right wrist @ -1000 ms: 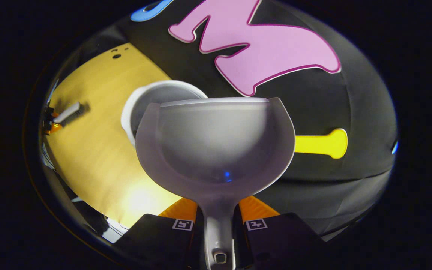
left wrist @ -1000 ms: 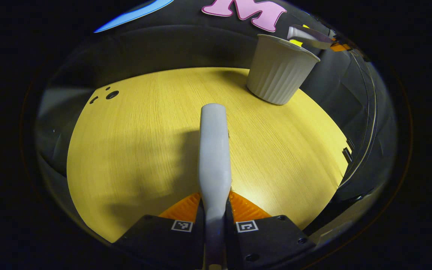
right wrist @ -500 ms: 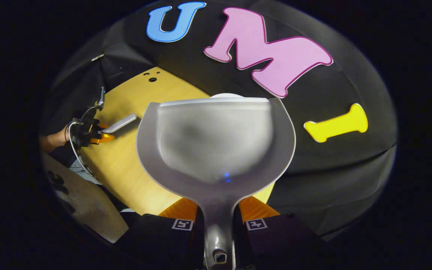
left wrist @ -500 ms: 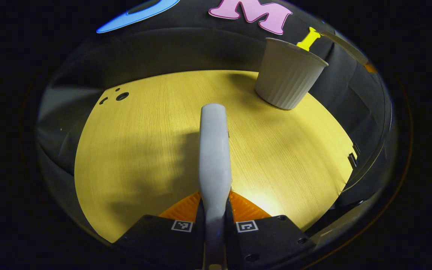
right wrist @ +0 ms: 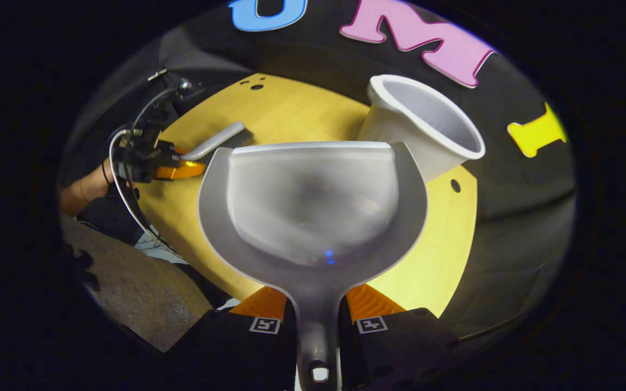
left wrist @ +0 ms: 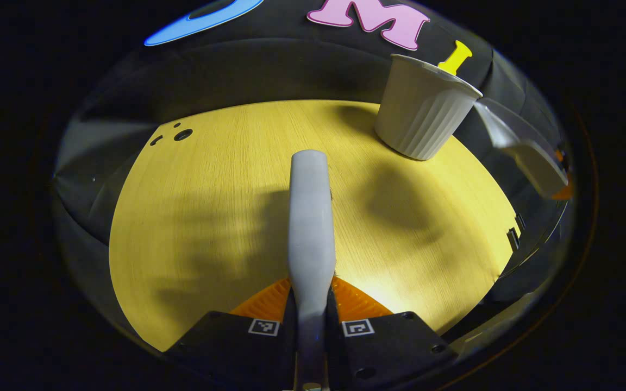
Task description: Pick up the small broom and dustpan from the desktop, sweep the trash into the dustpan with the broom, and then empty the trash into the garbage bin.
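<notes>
In the left gripper view my left gripper [left wrist: 311, 304] is shut on the grey broom [left wrist: 309, 217], whose back runs straight ahead over the yellow desktop [left wrist: 210, 217]. The white ribbed garbage bin [left wrist: 421, 108] stands at the desktop's far right. In the right gripper view my right gripper [right wrist: 315, 312] is shut on the handle of the grey dustpan [right wrist: 313, 201], held level above the desktop [right wrist: 432, 260]; its pan looks empty. The bin [right wrist: 427, 130] stands just beyond the pan's right corner. The dustpan [left wrist: 519, 146] also hangs at the right edge of the left gripper view.
In the right gripper view the left gripper [right wrist: 169, 165] with the broom [right wrist: 220, 141] and the hand [right wrist: 82, 190] holding it sit at the left, over the desktop's edge. Brown floor [right wrist: 144, 298] lies below. Small holes [left wrist: 182, 134] mark the desktop's far left corner.
The dustpan has swung away from above the bin and come down to the bin's near side, level over the desktop. The left gripper with the broom has barely moved.
</notes>
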A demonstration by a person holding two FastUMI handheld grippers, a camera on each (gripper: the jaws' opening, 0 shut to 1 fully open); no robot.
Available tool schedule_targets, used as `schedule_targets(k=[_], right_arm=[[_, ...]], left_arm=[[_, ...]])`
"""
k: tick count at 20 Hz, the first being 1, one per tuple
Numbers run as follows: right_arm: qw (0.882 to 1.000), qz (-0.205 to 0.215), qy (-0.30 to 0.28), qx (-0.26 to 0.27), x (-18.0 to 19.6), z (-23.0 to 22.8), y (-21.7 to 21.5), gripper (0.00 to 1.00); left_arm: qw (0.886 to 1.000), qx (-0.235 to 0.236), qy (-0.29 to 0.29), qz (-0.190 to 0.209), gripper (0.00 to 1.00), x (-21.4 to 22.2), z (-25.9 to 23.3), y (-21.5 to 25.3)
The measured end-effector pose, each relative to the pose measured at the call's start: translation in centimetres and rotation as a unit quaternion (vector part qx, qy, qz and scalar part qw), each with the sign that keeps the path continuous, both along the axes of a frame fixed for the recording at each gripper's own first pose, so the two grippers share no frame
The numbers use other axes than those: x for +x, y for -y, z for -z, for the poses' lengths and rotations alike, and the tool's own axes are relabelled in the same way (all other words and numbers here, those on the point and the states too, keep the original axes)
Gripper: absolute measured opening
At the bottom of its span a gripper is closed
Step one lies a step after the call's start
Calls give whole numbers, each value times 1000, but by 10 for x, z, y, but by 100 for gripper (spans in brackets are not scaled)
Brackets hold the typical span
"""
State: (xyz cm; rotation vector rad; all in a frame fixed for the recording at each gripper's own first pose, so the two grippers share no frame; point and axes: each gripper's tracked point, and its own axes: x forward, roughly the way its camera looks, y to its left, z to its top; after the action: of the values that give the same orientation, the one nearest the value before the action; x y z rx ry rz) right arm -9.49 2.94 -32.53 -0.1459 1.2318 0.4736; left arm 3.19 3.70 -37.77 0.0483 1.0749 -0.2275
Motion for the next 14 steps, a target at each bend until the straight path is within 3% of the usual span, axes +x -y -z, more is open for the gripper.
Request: schedule_targets(k=[3, 6, 7, 14], right_arm=[[1000, 9, -16, 15, -5, 32, -26, 36], [1000, 11, -18, 17, 1, 61, -41, 36], [999, 12, -21, 21, 1, 69, -47, 36], [999, -1, -35, 12, -7, 118, -67, 36]], left_arm=[[1000, 9, -5, 0, 24, -2, 4, 0], [1000, 20, -10, 7, 31, -4, 6, -1], [1000, 22, -10, 9, 27, -4, 8, 0], [999, 30, -23, 17, 31, -5, 13, 2]])
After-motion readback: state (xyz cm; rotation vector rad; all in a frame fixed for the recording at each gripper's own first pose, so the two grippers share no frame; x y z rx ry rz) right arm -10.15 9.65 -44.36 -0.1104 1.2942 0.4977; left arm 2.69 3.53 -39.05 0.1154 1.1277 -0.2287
